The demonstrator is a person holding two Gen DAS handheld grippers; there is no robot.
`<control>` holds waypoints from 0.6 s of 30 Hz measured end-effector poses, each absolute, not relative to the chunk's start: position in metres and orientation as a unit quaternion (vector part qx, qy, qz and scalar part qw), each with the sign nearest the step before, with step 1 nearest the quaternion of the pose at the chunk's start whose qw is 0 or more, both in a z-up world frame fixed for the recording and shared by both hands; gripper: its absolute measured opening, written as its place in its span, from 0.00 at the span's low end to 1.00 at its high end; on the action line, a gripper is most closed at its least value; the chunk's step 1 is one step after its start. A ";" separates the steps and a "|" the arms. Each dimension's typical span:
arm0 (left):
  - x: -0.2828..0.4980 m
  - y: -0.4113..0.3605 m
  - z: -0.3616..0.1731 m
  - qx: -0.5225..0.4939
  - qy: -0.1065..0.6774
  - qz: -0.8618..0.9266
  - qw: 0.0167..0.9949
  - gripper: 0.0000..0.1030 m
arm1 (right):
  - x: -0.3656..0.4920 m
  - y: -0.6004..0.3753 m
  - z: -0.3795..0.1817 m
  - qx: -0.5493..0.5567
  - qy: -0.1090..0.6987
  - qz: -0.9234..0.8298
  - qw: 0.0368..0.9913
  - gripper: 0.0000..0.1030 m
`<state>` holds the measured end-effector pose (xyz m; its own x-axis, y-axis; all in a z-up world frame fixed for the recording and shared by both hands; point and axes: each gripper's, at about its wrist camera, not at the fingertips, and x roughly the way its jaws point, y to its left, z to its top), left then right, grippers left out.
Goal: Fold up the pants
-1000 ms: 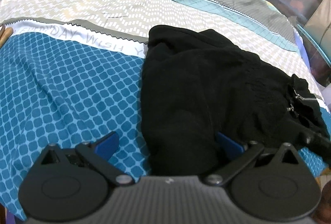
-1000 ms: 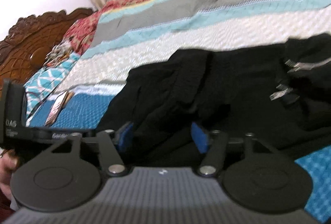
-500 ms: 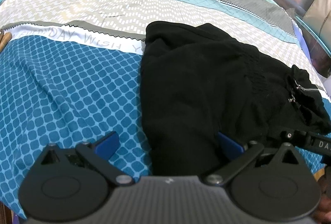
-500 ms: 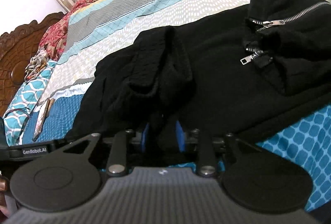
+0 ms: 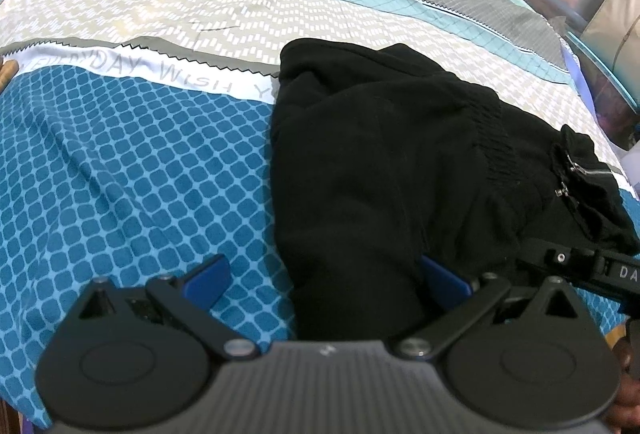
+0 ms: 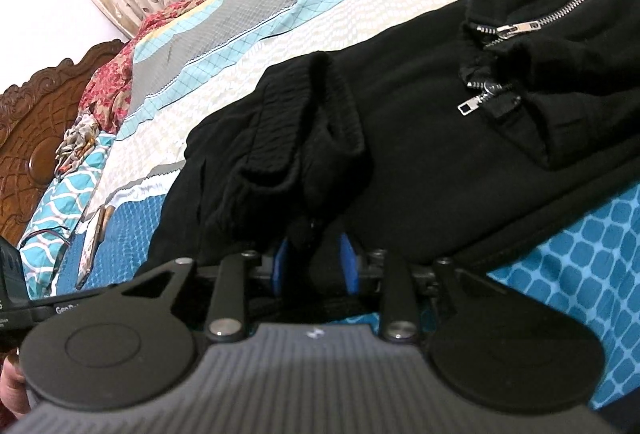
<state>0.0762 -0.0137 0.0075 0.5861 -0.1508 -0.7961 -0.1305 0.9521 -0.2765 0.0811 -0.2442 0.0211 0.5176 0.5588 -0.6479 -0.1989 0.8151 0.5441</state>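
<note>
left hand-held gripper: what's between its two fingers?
Left wrist view: black pants fabric on the right side of the left hand-held gripper, bare blue bedsheet on the left.

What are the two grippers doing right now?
Left gripper: open, black pants edge between the jaws, not pinched.
Right gripper: shut on the black pants.

Black pants between wide left hand-held gripper fingers
</note>
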 end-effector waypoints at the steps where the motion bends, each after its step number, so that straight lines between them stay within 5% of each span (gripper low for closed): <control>1: 0.076 -0.014 0.008 -0.154 0.454 -0.007 0.878 1.00 | 0.081 -0.252 0.021 0.205 0.437 0.225 0.846 0.31; 18: 0.074 -0.016 0.007 -0.146 0.449 -0.013 0.881 1.00 | 0.074 -0.249 0.029 0.180 0.428 0.192 0.865 0.35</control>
<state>0.0738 -0.0159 0.0066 0.5967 -0.1540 -0.7875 -0.1087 0.9569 -0.2694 0.0745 -0.2486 0.0289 0.5602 0.4866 -0.6704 -0.1792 0.8613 0.4755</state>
